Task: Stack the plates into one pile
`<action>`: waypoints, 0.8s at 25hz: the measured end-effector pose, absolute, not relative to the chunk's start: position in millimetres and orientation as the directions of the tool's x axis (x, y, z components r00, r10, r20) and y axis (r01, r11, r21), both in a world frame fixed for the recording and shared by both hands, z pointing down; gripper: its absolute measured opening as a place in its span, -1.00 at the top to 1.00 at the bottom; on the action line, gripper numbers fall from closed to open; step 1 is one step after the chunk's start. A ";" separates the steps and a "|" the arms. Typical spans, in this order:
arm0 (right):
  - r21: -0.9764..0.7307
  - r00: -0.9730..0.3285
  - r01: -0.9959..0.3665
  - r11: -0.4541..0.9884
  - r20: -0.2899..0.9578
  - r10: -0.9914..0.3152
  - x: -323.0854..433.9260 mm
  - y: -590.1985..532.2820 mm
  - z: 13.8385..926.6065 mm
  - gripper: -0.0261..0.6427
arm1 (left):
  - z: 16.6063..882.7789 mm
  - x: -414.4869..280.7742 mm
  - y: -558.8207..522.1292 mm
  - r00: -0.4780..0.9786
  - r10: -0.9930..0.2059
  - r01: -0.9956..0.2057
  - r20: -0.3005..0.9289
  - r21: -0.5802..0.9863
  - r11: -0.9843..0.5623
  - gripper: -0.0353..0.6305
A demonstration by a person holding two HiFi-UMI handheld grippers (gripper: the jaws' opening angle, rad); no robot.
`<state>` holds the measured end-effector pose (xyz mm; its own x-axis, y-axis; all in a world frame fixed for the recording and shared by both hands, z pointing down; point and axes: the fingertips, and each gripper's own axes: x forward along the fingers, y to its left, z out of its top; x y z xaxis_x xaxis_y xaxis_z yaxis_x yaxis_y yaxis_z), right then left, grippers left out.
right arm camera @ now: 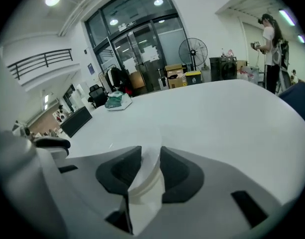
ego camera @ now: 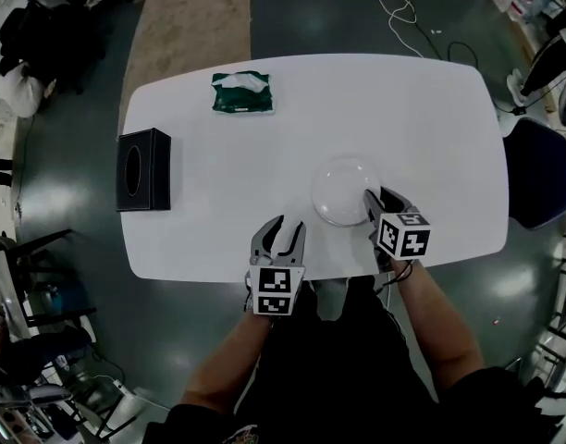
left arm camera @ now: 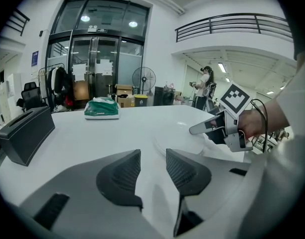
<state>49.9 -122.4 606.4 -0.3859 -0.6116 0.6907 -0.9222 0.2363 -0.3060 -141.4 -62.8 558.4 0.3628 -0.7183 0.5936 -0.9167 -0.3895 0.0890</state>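
The right gripper (ego camera: 377, 206) is sitting loose around the rim of the plate pile (ego camera: 341, 188) near the table's (ego camera: 403, 109) front edge (left gripper (ego camera: 281, 232) gaping, empty), so backing straight off avoids dragging it.

We see a white counter (ego camera: 431, 155) on a dark glossy floor (ego camera: 70, 183), a tan rug (ego camera: 195, 17) at its far side; far off, glass doors (left arm camera: 95, 59), a standing fan (left arm camera: 143, 78), a railed balcony (left arm camera: 232, 26).
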 end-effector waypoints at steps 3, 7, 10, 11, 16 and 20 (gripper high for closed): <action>-0.223 -0.345 -0.937 0.269 0.709 -0.615 47.8 -121.3 609.7 0.48 | 555.2 -146.7 -65.1 0.371 -0.722 -0.913 0.584 0.086 -0.399 0.37; -0.175 -0.328 -0.940 0.294 0.707 -0.627 41.4 -116.6 606.2 0.36 | 547.4 -152.7 -64.8 0.384 -0.729 -0.907 0.567 0.084 -0.413 0.37; -0.150 -0.332 -0.935 0.320 0.682 -0.651 34.9 -113.9 592.5 0.35 | 540.5 -155.4 -65.5 0.396 -0.734 -0.901 0.552 0.082 -0.425 0.37; -0.150 -0.336 -0.935 0.322 0.670 -0.662 32.7 -113.5 586.6 0.34 | 538.2 -156.5 -65.9 0.401 -0.735 -0.899 0.547 0.081 -0.430 0.37; -0.120 -0.334 -0.936 0.330 0.594 -0.731 24.0 -108.7 549.2 0.34 | 522.7 -162.3 -64.0 0.427 -0.746 -0.887 0.511 0.076 -0.456 0.37; -0.065 -0.305 -0.946 0.319 0.522 -0.797 22.4 -99.4 512.3 0.45 | 508.6 -169.8 -61.8 0.444 -0.755 -0.876 0.484 0.055 -0.480 0.37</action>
<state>22.4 -99.4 512.3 -0.3045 -0.7967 0.5220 -0.9456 0.3189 -0.0650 -169.8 -61.8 508.6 0.4435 -0.7545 0.4837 -0.8757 -0.4797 0.0547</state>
